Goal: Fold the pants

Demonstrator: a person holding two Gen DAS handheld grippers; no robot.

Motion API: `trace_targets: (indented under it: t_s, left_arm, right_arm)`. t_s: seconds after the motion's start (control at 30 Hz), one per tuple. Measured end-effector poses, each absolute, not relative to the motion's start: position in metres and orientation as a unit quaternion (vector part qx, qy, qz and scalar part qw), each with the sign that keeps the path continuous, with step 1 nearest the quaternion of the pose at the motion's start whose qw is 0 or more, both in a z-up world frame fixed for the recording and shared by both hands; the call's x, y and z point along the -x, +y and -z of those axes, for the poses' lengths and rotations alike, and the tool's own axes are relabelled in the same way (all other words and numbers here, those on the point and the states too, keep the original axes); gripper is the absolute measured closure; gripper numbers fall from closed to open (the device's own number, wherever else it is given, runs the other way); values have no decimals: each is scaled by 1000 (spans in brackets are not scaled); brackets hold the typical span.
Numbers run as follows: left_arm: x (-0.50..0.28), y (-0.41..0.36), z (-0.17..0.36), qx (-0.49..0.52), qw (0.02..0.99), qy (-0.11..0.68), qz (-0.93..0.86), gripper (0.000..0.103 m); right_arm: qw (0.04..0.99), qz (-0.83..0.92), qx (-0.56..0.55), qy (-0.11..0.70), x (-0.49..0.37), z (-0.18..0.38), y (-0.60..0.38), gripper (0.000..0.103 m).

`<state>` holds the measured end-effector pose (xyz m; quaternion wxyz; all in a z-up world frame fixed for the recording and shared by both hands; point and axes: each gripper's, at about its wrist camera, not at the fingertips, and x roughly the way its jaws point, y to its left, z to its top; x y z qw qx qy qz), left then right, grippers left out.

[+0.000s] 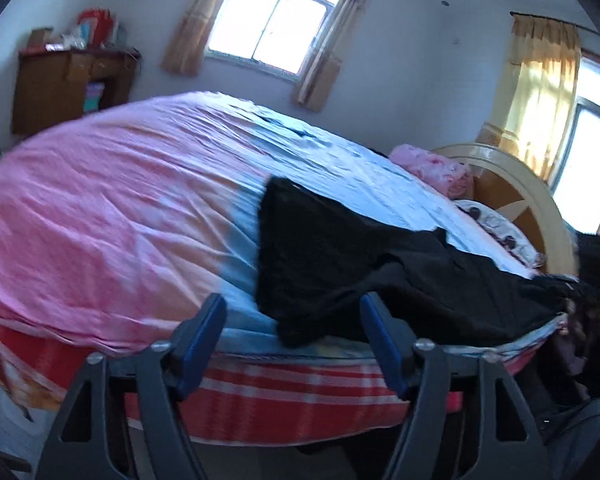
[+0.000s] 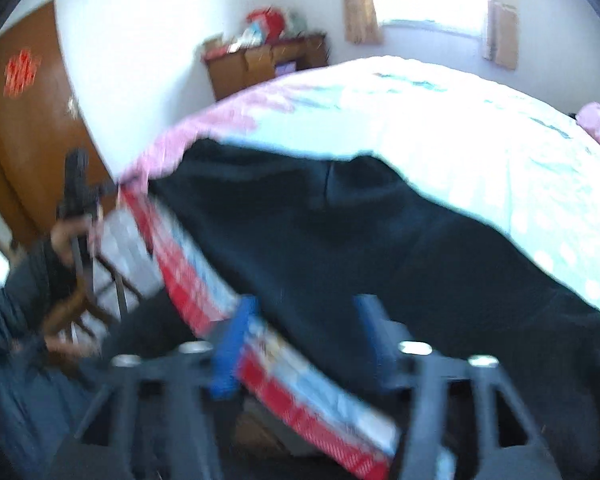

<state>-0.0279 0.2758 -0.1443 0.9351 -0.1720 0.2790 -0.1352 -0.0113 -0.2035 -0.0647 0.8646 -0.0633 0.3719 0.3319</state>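
The pants are black, soft and rumpled, lying flat along the near edge of the bed. In the left wrist view they spread from centre toward 3 o'clock, one end broad and square-cut, a corner drooping over the edge at 6 o'clock. The right wrist view shows them blurred, filling the centre.

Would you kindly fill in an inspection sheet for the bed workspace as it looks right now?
Surface: bed with pink and pale blue cover, wrinkled; red striped side below.
Job's things: black pants lying spread along the near edge, not neatly folded.
Clutter: pink bundle and patterned pillow by the headboard.
Grippers: left hand-held gripper open, nothing between the jaws; right hand-held gripper open over the pants' edge, blurred.
Cables: nothing seen.
Surroundings: wooden cabinet with items on top, curtained window, brown door.
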Motion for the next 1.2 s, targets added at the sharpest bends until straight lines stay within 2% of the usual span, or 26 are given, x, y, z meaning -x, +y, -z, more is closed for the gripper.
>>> trace_targets:
  t_s: [0.1, 0.17, 0.27, 0.33, 0.43, 0.7, 0.87, 0.97, 1.13, 1.2]
  left_arm:
    - [22, 275, 149, 221, 921, 282, 154, 38]
    - [16, 274, 152, 230, 916, 292, 150, 44]
    - [14, 273, 151, 228, 918, 291, 141, 47]
    - [15, 274, 149, 228, 919, 290, 140, 47]
    - [17, 277, 148, 234, 917, 291, 140, 47]
    - [27, 297, 140, 268, 915, 270, 135, 48]
    - [22, 293, 141, 269, 911, 285, 132, 48]
    - [12, 278, 143, 254, 908, 303, 142, 48]
    - [-4, 271, 145, 264, 897, 318, 153, 77]
    - [-7, 264, 139, 237, 904, 321, 153, 103]
  right_arm:
    - [864, -317, 21, 391, -25, 57, -192, 40]
    - [860, -316, -11, 400, -49, 55, -187, 40]
    - [854, -297, -69, 421, -94, 59, -179, 40]
    - [848, -293, -91, 432, -119, 63, -171, 42]
    - [828, -294, -121, 462, -149, 74, -158, 52]
    - [824, -268, -73, 494, -185, 92, -131, 53]
    - [809, -269, -65, 518, -201, 110, -124, 54]
    - [800, -273, -69, 530, -206, 121, -122, 62]
    - [794, -284, -85, 530, -211, 129, -129, 71]
    - [792, -294, -91, 527, -211, 129, -131, 82]
